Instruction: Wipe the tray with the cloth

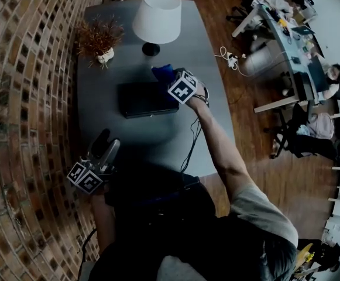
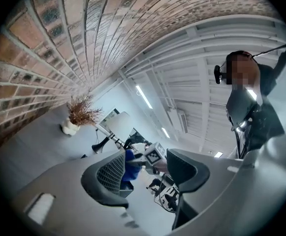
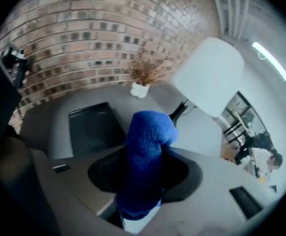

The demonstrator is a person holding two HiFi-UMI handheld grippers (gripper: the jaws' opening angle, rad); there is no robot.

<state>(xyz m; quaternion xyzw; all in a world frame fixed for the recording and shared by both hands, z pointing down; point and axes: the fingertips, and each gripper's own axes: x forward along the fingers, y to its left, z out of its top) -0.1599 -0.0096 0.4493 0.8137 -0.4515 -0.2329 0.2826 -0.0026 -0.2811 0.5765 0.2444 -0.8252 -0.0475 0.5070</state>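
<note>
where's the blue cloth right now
The blue cloth is clamped between the jaws of the right gripper. In the head view it is by the far right corner of the black tray, just short of the white lamp.

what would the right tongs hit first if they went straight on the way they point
Likely the table just beside the tray, with the blue cloth in the right tongs touching down first; depth is unclear.

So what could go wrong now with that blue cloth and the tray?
The cloth is pinched in the right gripper with a loose end sticking out, so it might slip while rubbing the tray. The lamp stands just beyond the tray; a wide swipe could knock it.
</note>
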